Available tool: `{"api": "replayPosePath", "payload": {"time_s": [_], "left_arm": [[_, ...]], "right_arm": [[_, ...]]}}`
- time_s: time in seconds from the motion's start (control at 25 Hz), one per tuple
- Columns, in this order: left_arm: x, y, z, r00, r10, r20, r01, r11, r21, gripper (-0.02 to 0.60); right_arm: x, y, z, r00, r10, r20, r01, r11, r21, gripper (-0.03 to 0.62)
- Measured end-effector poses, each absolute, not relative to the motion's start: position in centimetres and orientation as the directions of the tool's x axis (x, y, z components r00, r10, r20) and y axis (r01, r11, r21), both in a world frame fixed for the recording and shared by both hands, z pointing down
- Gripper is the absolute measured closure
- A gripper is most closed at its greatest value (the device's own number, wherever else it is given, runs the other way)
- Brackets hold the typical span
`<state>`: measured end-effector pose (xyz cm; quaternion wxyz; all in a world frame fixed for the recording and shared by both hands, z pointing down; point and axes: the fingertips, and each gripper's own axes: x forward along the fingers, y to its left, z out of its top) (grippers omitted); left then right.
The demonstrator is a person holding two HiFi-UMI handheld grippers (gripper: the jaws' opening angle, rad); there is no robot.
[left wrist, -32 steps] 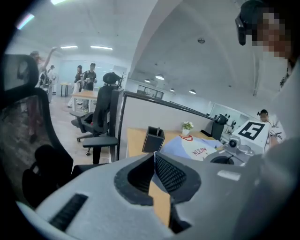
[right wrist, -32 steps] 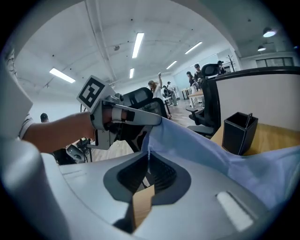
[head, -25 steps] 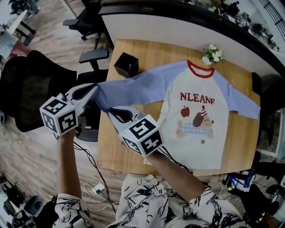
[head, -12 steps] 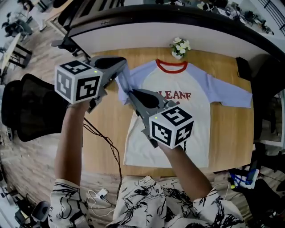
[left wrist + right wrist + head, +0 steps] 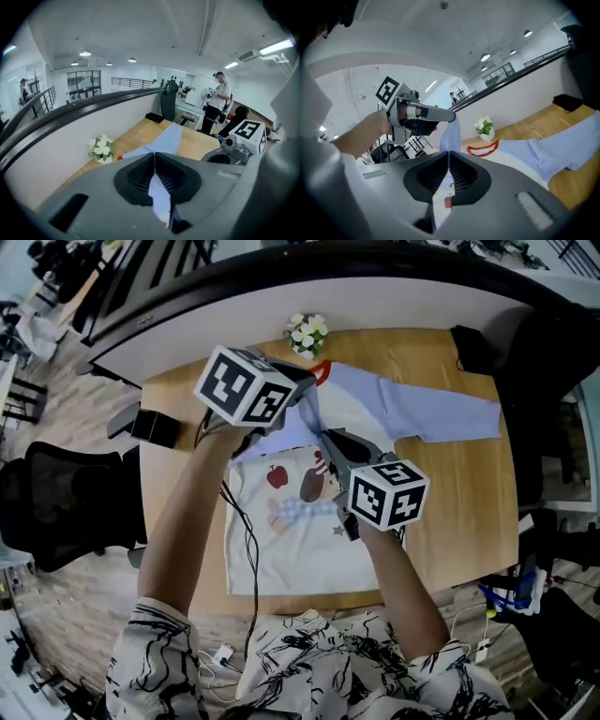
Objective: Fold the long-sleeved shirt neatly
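With the left gripper (image 5: 307, 386) and right gripper (image 5: 327, 436) both clamped on the blue fabric sleeve (image 5: 292, 432), I judge the step in hand to be folding it across the white red-collared long-sleeved shirt (image 5: 281, 545) lying mid-way on the light wooden table (image 5: 455, 521); the next move calls for lowering it flat, then release.

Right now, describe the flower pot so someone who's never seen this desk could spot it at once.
Find the wooden table against the white partition. At its far edge, beyond the red collar of the shirt, sits the flower pot. It alone has white blossoms and green leaves; the black box is plain.
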<state>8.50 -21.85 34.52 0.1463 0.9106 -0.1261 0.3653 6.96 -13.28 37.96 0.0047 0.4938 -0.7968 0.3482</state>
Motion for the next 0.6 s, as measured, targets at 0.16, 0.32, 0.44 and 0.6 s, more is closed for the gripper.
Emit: {"api": "replayPosePath", "payload": {"time_s": [0.16, 0.32, 0.44, 0.6], "left_arm": [[13.7, -21.2, 39.7, 0.674, -0.087, 0.733, -0.328, -0.925, 0.192, 0.565], [17.5, -20.9, 45.3, 0.631, -0.045, 0.774, -0.333, -0.917, 0.218, 0.565], [19.9, -20.6, 49.1, 0.606, 0.001, 0.796, -0.327, -0.911, 0.25, 0.565], [22.6, -20.4, 53.8, 0.557, 0.051, 0.829, -0.319, -0.908, 0.271, 0.565]], "right_arm": [[12.2, -12.7, 43.0, -0.437, -0.788, 0.435, -0.822, 0.154, -0.548, 0.57], [15.3, -12.3, 48.3, -0.398, -0.761, 0.512, -0.845, 0.086, -0.529, 0.569], [17.3, -12.3, 52.0, -0.373, -0.736, 0.565, -0.855, 0.036, -0.517, 0.569], [19.3, -12.1, 55.9, -0.354, -0.702, 0.618, -0.853, -0.028, -0.521, 0.567]]}}
